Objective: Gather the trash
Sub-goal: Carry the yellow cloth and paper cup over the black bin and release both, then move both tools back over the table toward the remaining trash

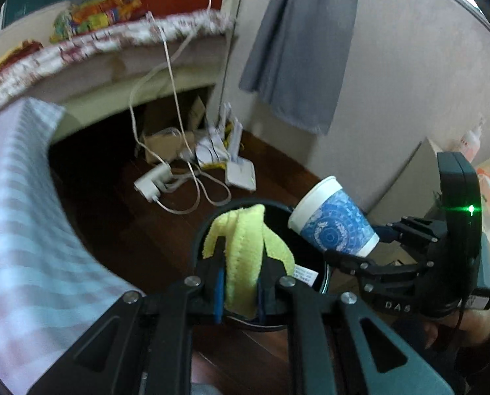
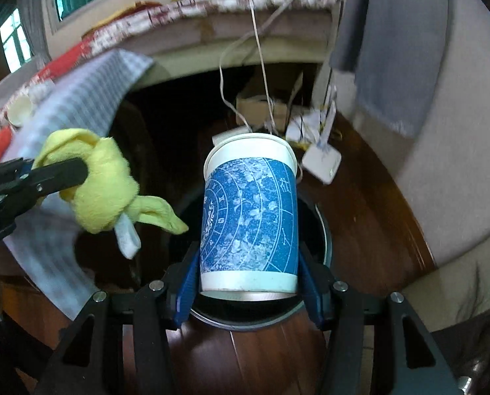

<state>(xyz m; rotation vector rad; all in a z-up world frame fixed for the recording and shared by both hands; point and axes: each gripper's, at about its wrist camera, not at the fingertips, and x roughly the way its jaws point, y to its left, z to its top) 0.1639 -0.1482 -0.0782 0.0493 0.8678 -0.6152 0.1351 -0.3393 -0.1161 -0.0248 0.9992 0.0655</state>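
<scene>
My left gripper [image 1: 241,283] is shut on a crumpled yellow cloth [image 1: 245,247] and holds it over a round black trash bin [image 1: 199,233] on the wooden floor. My right gripper [image 2: 248,283] is shut on a blue-and-white paper cup [image 2: 250,217], held tilted above the same bin [image 2: 324,240]. In the left wrist view the cup [image 1: 335,225] and right gripper [image 1: 360,250] hang over the bin's right rim. In the right wrist view the cloth [image 2: 103,181] and left gripper [image 2: 77,172] are at the left, with a white tag hanging from the cloth.
A checked grey cloth [image 1: 17,217] drapes from the bed [image 1: 113,42] at left. White cables and a power strip [image 1: 152,181], a white box [image 1: 241,174] and cardboard lie on the floor under the bed. A grey garment [image 1: 297,52] hangs on the wall.
</scene>
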